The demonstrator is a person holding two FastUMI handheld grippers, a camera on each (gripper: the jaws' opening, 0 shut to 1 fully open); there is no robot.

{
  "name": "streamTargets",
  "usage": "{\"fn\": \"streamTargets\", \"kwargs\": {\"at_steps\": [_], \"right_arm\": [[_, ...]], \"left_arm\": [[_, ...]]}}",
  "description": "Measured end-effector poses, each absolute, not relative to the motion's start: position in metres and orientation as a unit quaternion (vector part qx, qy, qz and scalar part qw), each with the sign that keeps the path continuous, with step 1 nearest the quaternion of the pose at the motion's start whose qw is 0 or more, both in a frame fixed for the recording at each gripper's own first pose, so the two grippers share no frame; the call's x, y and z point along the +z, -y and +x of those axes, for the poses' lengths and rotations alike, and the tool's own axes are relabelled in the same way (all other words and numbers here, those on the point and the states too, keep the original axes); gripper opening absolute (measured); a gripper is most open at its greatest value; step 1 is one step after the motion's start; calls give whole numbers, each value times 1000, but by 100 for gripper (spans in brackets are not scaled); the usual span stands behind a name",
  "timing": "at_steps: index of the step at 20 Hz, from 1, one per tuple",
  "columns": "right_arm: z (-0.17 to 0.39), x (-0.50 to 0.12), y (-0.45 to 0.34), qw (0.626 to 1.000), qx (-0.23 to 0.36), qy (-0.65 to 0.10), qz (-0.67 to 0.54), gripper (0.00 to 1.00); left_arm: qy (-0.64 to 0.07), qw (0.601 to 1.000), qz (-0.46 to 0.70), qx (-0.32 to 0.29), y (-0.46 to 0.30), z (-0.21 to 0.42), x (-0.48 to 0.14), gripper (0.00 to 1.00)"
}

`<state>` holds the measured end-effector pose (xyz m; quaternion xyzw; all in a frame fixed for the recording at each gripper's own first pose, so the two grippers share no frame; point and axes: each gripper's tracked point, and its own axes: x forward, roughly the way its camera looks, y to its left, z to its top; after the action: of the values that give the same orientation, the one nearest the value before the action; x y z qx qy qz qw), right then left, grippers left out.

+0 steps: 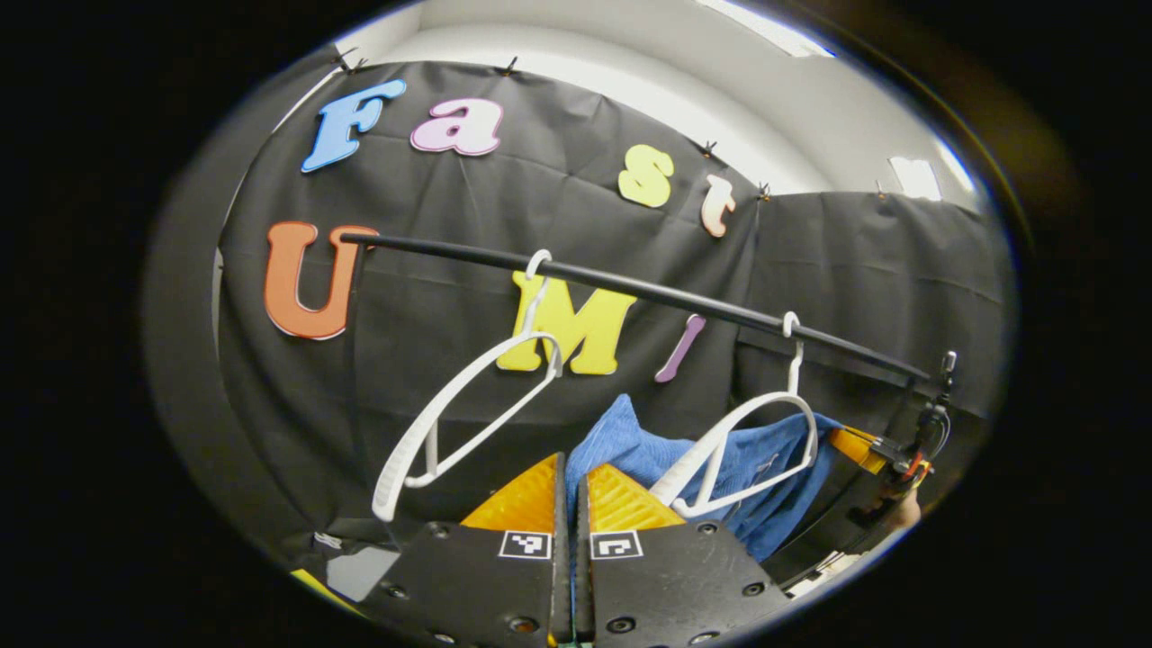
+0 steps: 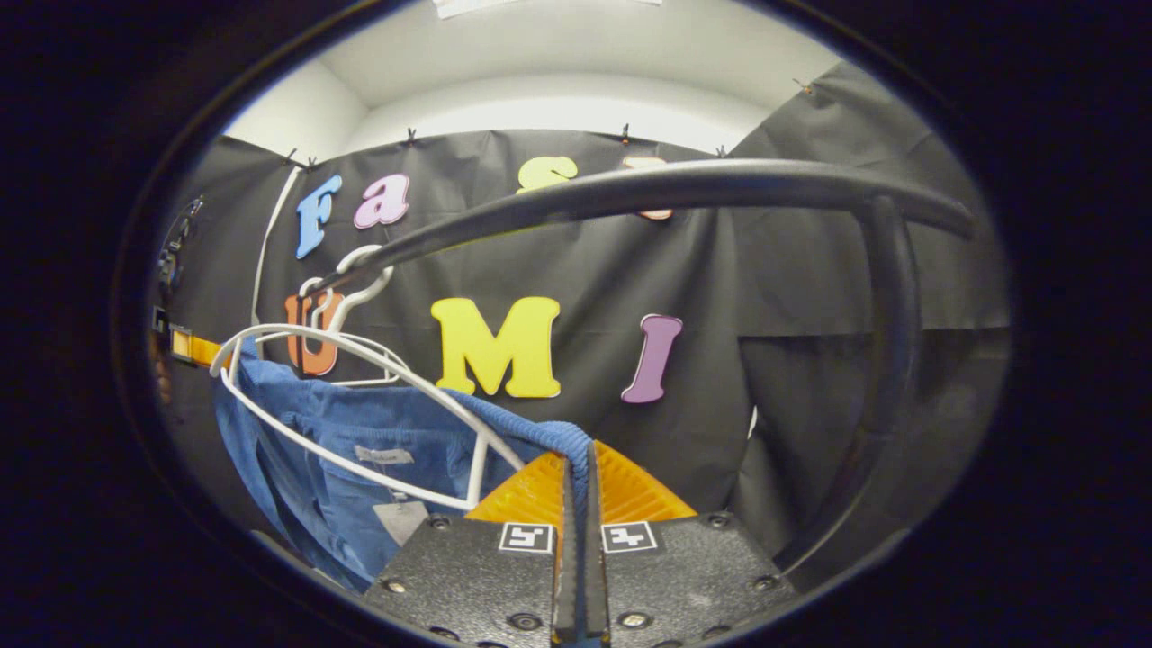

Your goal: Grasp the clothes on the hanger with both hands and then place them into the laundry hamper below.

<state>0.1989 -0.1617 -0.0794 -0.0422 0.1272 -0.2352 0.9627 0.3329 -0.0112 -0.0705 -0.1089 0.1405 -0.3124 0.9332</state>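
Blue garment [image 2: 342, 432]: draped on the white hanger [image 2: 360, 468] nearer the rail's [image 1: 630, 288] right end, not yet off it. My left gripper [image 1: 573, 490] is clenched on a fold of its cloth; my right gripper [image 2: 576, 477] is likewise clamped on a ribbed edge of the fabric. A second hanger [image 1: 450, 414], bare, hangs toward the rail's left end. I judge the two-handed grasp made; lifting the garment clear and lowering it into the hamper remain.
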Motion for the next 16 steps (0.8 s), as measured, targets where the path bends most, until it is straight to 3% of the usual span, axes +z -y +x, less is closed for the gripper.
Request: {"fn": "streamTargets", "kwargs": {"at_steps": [2, 3, 4, 5, 9, 10, 16], "right_arm": [[196, -74, 157, 965, -230, -123, -23, 7], [194, -70, 158, 966, -229, -120, -5, 7], [192, -68, 157, 967, -224, -117, 17, 6], [191, -69, 155, 968, -221, -115, 32, 6], [188, -80, 156, 965, -228, -126, 42, 7], [188, -81, 157, 964, -229, -128, 43, 7], [177, -63, 160, 963, -229, -111, 88, 7]], "left_arm": [[-127, 917, -143, -350, 19, 332, -63, 7], [-127, 911, -162, -357, 20, 335, -66, 2], [-131, 907, -177, -360, 19, 344, -71, 7], [-136, 900, -193, -365, 21, 350, -76, 2], [-151, 888, -224, -371, 41, 359, -108, 7], [-154, 890, -221, -368, 47, 363, -116, 2], [-153, 865, -255, -403, 63, 358, -119, 1]]}}
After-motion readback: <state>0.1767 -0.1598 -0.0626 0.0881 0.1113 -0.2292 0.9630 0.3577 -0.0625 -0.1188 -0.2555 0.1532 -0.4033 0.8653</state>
